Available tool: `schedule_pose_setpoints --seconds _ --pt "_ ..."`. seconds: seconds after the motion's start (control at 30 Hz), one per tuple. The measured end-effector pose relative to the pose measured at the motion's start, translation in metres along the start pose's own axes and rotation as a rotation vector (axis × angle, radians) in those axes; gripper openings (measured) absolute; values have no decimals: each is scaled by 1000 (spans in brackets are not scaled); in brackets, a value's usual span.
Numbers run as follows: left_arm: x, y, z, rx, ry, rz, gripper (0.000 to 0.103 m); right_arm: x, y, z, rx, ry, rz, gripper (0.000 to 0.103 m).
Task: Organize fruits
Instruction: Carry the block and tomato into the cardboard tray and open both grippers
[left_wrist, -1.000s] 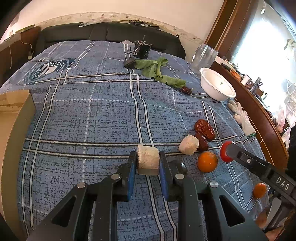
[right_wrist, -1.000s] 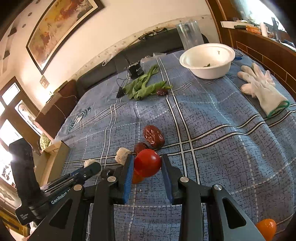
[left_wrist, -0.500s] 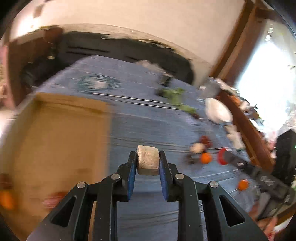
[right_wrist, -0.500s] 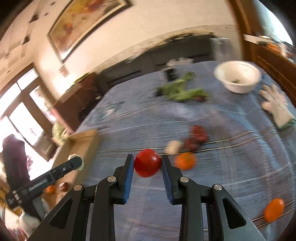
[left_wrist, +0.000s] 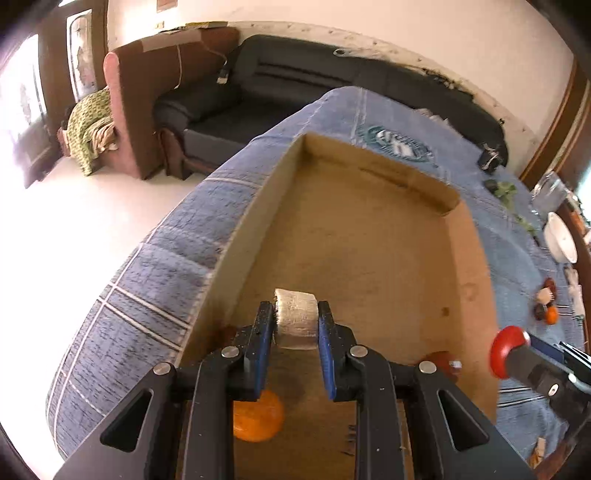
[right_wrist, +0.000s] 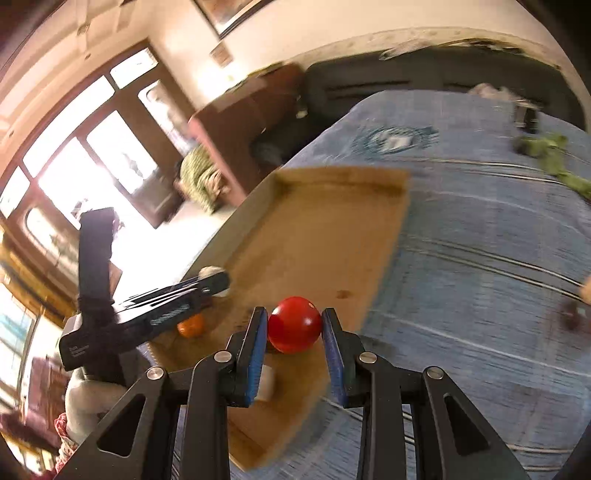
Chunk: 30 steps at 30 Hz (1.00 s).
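Note:
My left gripper (left_wrist: 295, 325) is shut on a pale whitish fruit chunk (left_wrist: 296, 322) and holds it above the near end of a shallow cardboard box (left_wrist: 369, 236). An orange (left_wrist: 258, 415) and a dark red fruit (left_wrist: 441, 363) lie in the box below it. My right gripper (right_wrist: 294, 325) is shut on a red tomato (right_wrist: 294, 324) over the box's near right edge (right_wrist: 384, 258). The right gripper with the tomato (left_wrist: 508, 350) shows in the left wrist view. The left gripper (right_wrist: 216, 284) shows in the right wrist view, over the box.
The box sits on a blue plaid cloth (left_wrist: 155, 277) near its left edge, with floor beyond. More fruits (left_wrist: 546, 306), a white bowl (left_wrist: 560, 240) and green leaves (right_wrist: 554, 162) lie far right. A dark sofa (left_wrist: 295, 85) stands behind.
Both grippers have swung left from the loose fruits to the cardboard box, each still holding its fruit. The box and the fruits inside it have come into view.

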<state>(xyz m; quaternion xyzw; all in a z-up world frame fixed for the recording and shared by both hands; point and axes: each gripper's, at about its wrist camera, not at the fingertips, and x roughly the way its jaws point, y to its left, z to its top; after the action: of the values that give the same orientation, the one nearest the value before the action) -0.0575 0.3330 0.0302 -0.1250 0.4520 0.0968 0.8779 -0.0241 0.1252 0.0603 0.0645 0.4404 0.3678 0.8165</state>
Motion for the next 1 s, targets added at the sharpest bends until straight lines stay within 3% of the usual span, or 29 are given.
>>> schedule_pose_setpoints --seconds 0.33,0.47,0.73,1.0 --pt "-5 18 3 -71 -17 -41 26 67 33 6 -82 98 -9 34" --pt "-30 26 2 -108 -88 -50 45 74 39 4 -118 101 -18 36" --pt "-77 24 -6 -140 -186 -109 56 35 32 8 -84 24 5 63" --pt "-96 -21 -18 -80 -182 -190 57 -32 -5 -6 -11 -88 -67 75"
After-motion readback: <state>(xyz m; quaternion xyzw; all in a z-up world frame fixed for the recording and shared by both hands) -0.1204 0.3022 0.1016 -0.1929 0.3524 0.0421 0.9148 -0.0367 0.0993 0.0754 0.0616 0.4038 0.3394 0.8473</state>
